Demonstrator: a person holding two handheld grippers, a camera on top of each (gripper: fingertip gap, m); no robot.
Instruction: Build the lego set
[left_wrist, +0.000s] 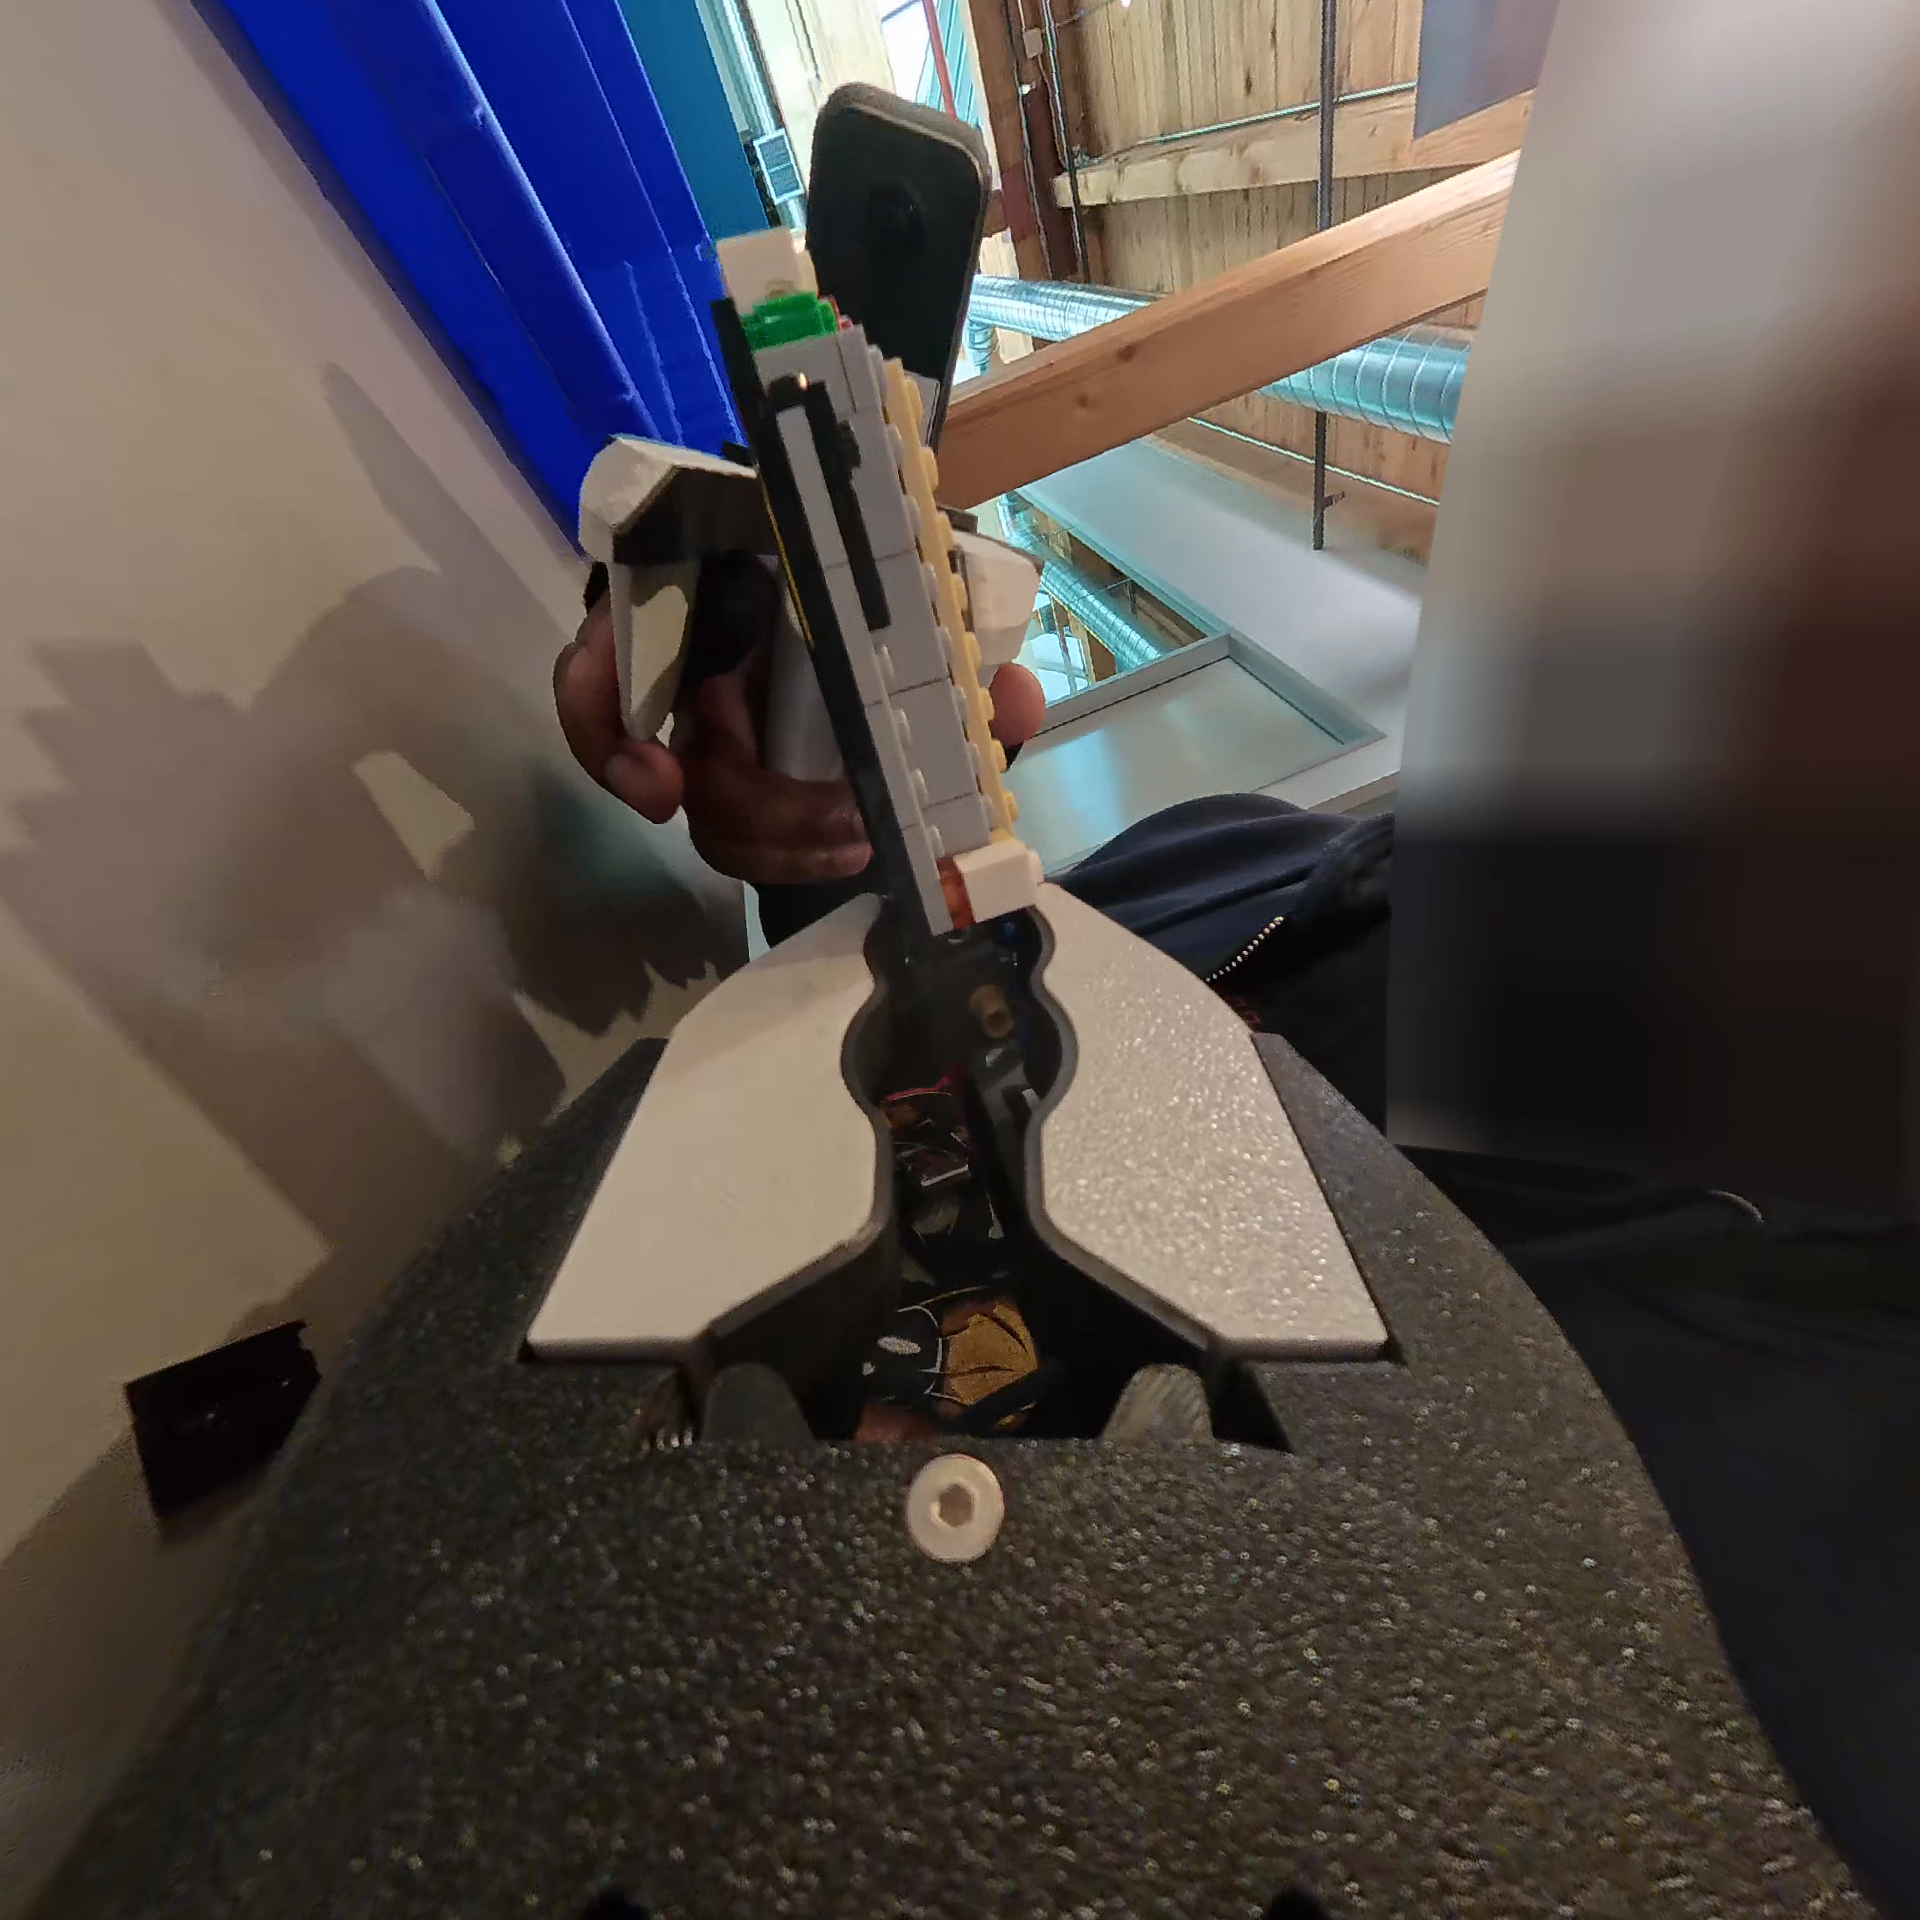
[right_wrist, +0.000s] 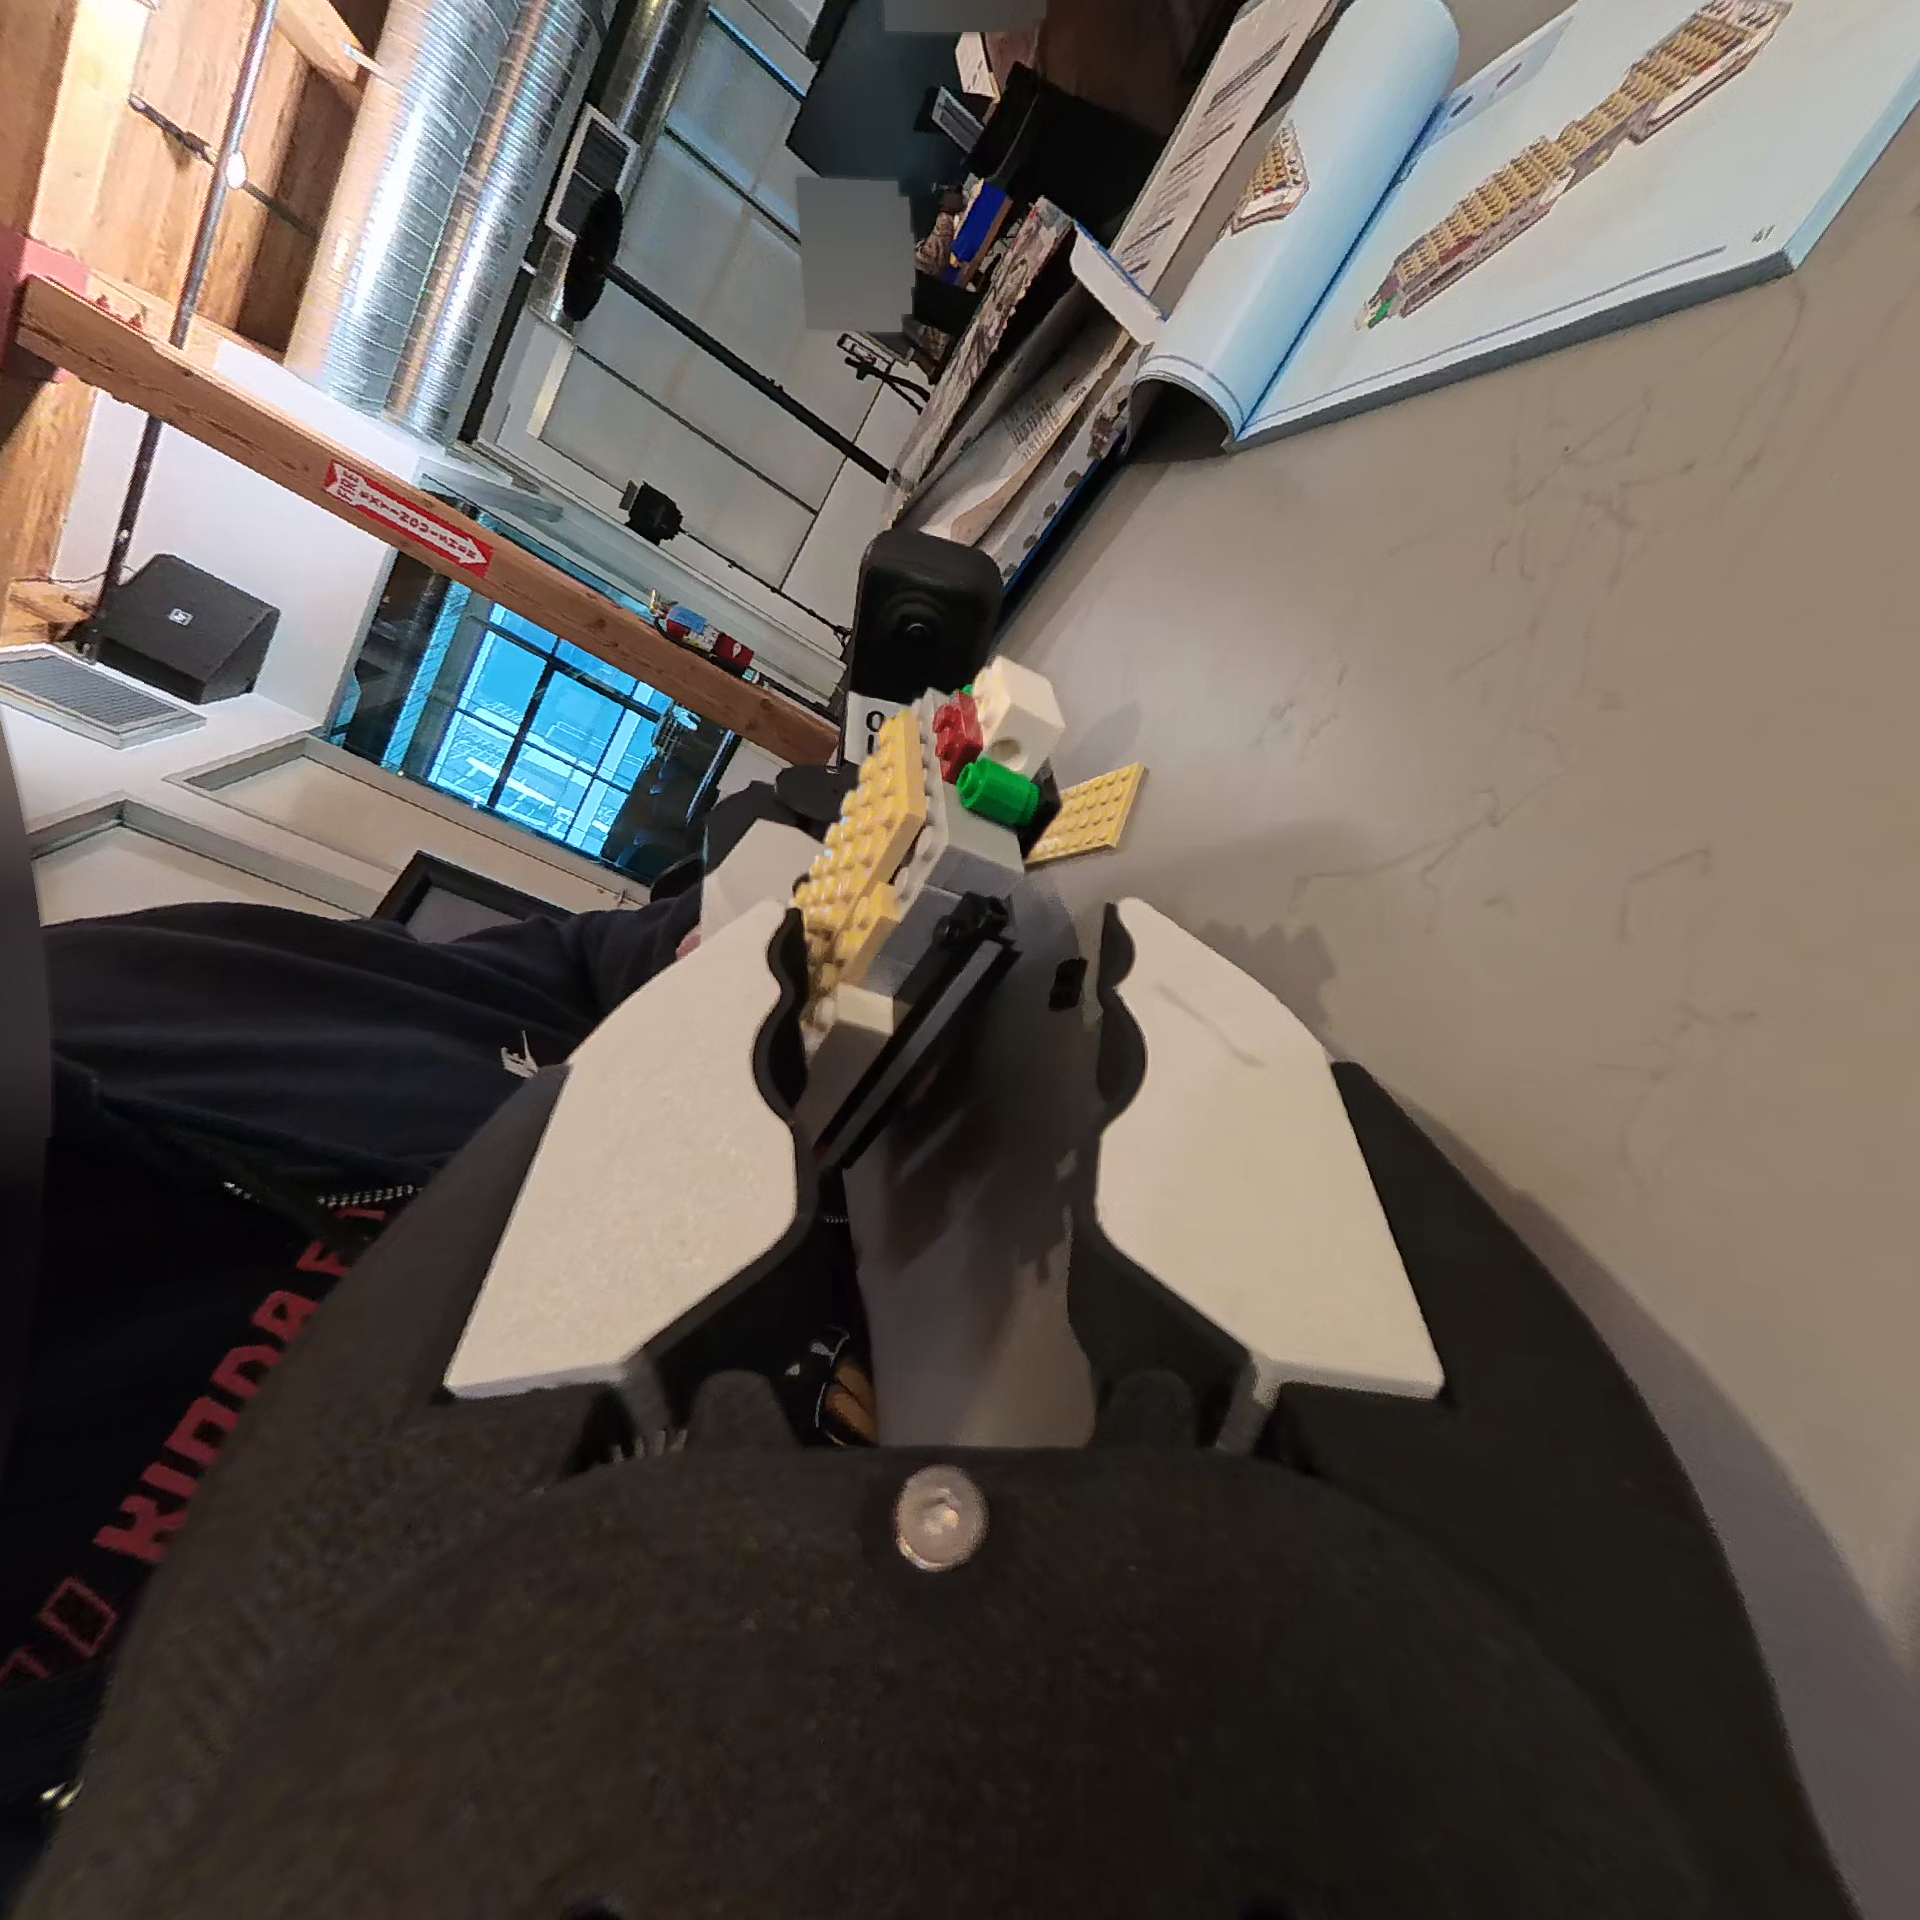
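Black textured housing fills the bottom of both wrist views, with each gripper's pale grey fingers reaching forward from it. The left gripper (left_wrist: 961, 914) is clamped narrowly on the near end of a long toy-brick strip (left_wrist: 894, 623), gripping it by the thin black plate that runs along one side. That strip is built of grey bricks with a row of tan studded plates on the other side, a white brick and a small amber piece at the held end, and green, red and white pieces at the far tip. It stands tilted up and away from the left gripper, off the table.

The right gripper (right_wrist: 945, 956) is spread wide around the other stretch of the same strip; its left finger (right_wrist: 727, 997) lies against the tan studs, while a clear gap separates the right finger (right_wrist: 1174, 987) from the black plate, so it is not gripping.

Beyond, a loose tan studded plate (right_wrist: 1091, 816) lies on the grey table (right_wrist: 1507, 935), with an open instruction booklet (right_wrist: 1507, 208) farther off.
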